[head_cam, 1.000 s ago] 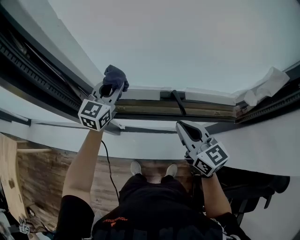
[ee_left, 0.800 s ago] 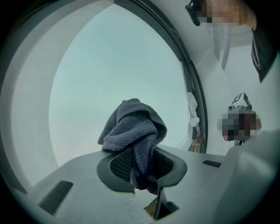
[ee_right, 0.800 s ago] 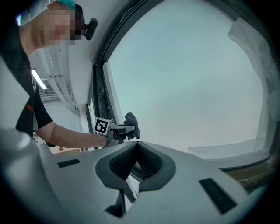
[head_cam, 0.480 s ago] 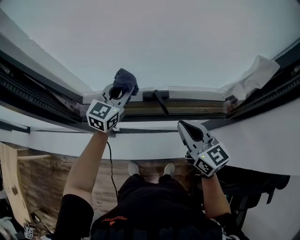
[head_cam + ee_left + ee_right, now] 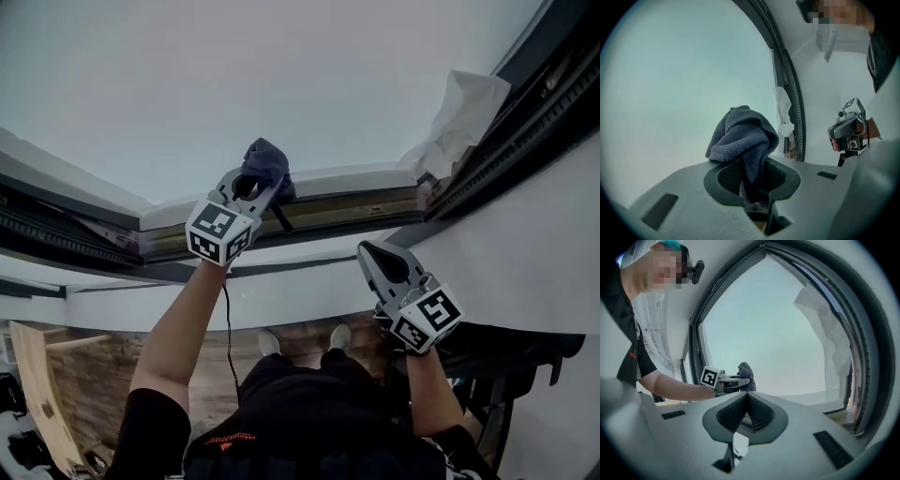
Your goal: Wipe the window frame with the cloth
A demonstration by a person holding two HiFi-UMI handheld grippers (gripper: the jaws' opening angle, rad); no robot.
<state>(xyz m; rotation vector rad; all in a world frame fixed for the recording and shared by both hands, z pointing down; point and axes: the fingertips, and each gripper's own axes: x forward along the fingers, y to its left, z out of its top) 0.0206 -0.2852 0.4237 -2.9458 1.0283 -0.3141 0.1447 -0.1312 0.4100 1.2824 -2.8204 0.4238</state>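
Wiping looks under way — the left tongs (image 5: 253,184) clamp the dark cloth (image 5: 265,159) at the window frame (image 5: 352,201), while the right tongs (image 5: 370,255) hang shut and empty, well apart — next, I judge, a steady slide along the rail.

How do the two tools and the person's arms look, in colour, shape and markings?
Both the left tool and the right tool are grey plastic with dark ribbed pads. Each ends in a white cube with black square markers. A thin black cable runs beside the left arm. The person wears a black short-sleeved shirt.
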